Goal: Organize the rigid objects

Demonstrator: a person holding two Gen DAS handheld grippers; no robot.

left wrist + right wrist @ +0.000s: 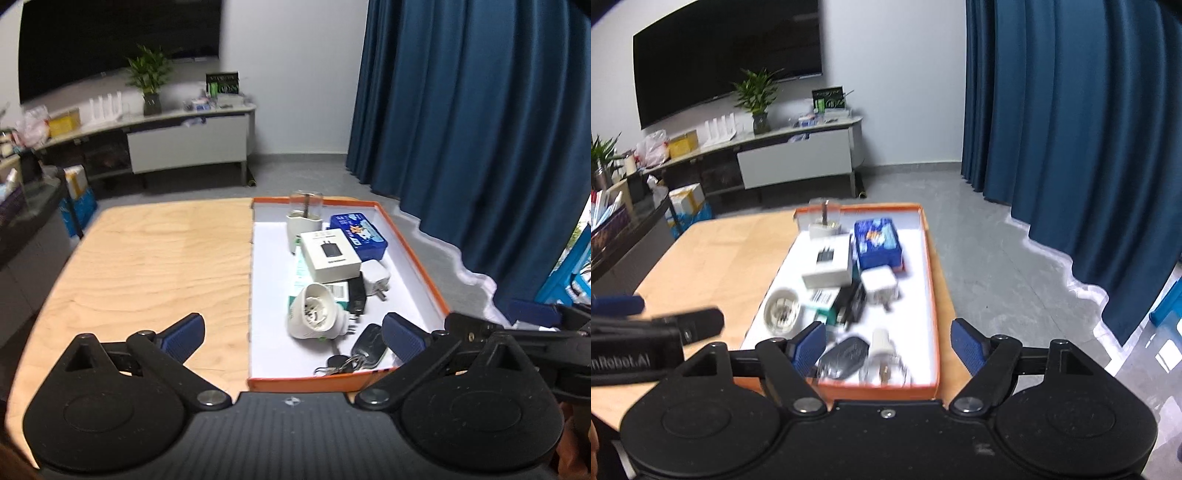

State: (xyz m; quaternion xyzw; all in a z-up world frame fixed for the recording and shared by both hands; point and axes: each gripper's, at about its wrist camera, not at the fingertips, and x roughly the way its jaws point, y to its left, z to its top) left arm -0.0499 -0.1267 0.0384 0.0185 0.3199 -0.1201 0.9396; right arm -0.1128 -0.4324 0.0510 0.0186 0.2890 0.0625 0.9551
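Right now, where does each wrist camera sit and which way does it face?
Left wrist: behind the open left gripper, angled down over the table at the orange tray; its own fingers show, with the right gripper's tip at the right edge.
Right wrist: behind the open right gripper, nearer the tray's right side, angled down the same way; the left gripper shows at the left edge.
Shared: the tray, blue box, white charger box, TV and curtain.
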